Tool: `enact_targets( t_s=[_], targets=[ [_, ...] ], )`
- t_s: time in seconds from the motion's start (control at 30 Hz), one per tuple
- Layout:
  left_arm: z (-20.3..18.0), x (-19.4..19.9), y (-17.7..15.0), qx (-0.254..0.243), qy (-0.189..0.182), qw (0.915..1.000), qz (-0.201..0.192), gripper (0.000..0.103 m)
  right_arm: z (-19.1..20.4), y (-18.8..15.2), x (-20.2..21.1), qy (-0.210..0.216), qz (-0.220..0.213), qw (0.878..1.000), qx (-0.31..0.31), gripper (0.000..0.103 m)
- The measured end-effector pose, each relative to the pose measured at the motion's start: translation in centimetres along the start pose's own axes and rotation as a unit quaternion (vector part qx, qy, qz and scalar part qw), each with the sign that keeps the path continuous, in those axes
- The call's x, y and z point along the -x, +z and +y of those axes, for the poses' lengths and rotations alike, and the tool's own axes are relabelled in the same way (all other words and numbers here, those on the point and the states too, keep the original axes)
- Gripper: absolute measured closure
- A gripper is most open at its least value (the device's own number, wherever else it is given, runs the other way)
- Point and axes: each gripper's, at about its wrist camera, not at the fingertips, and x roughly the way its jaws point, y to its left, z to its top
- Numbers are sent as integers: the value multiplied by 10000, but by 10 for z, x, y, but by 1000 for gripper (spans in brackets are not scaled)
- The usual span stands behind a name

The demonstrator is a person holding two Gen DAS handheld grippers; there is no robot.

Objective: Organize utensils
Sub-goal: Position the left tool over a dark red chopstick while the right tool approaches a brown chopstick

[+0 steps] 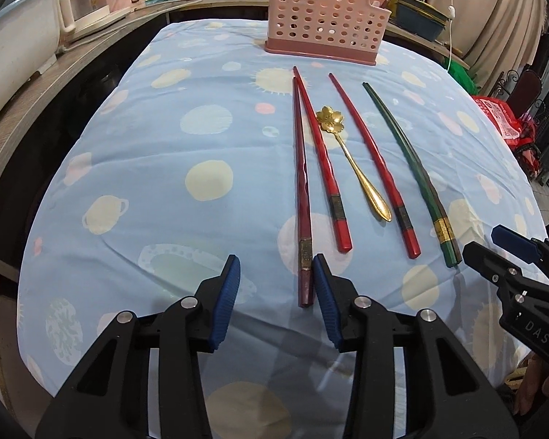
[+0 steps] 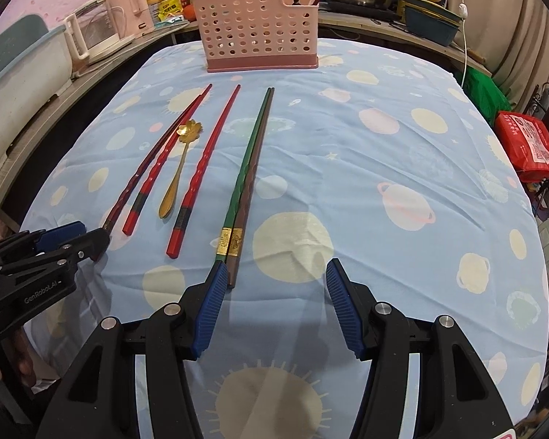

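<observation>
A pink perforated utensil holder (image 1: 322, 18) (image 2: 261, 29) stands at the far side of the table. In front of it lie a dark red chopstick (image 1: 302, 197) (image 2: 139, 175), two bright red chopsticks (image 1: 322, 161) (image 1: 375, 164) (image 2: 201, 172), a gold flower-headed spoon (image 1: 351, 161) (image 2: 177, 168), and a green and a brown chopstick side by side (image 1: 411, 172) (image 2: 247, 183). My left gripper (image 1: 276, 267) is open, its right finger beside the dark red chopstick's near end. My right gripper (image 2: 274, 270) is open, its left finger touching the green chopstick's near end.
The table carries a blue cloth with planet prints (image 1: 164, 153) (image 2: 384, 146). A counter with an electric kettle (image 2: 95, 33), bottles and pots runs behind and to the left. A red bag (image 2: 527, 142) sits off the table's right side.
</observation>
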Motion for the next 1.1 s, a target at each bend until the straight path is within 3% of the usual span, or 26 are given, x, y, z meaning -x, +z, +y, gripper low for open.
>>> enact_targets(
  t_s=[0.6, 0.97, 1.1],
  targets=[
    [0, -1, 1, -32, 19, 10000, -2, 63, 0, 8, -14, -23, 43, 10000, -20, 51],
    [-1, -2, 3, -67, 36, 10000, -7, 63, 3, 24, -28, 61, 12, 10000, -38, 69],
    [-1, -2, 2, -62, 31, 10000, -8, 64, 3, 24, -29, 50, -9, 10000, 12, 80]
  ],
)
